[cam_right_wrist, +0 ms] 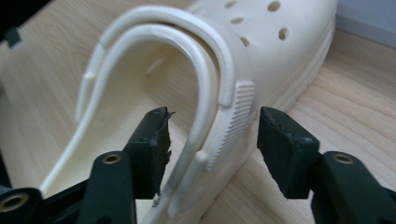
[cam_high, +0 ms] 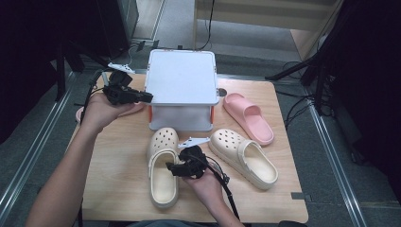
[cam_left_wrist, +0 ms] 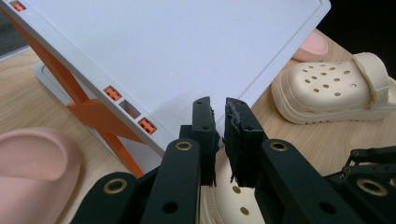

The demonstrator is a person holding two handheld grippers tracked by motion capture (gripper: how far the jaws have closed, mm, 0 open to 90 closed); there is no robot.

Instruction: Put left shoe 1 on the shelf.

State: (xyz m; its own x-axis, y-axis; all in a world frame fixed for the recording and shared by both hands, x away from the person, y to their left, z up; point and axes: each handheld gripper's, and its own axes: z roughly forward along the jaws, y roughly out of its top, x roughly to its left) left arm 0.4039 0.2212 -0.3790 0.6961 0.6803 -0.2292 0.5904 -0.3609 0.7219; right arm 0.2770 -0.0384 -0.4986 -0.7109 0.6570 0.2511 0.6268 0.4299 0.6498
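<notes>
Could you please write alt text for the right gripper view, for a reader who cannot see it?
The right gripper stands open astride the side wall and strap of a cream clog, one jaw inside the shoe, one outside, neither pad pressing on it. The clog lies on a light wooden table.

A pink slipper (cam_high: pixel 249 117) lies right of the white box (cam_high: pixel 181 82) (lid on); another cream clog (cam_high: pixel 244 156) nearby.

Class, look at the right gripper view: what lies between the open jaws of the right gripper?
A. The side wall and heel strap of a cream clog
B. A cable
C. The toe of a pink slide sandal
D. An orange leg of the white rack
A: the right gripper straddles the cream clog at its rim and ribbed strap, with neither pad pressing on it.
</notes>
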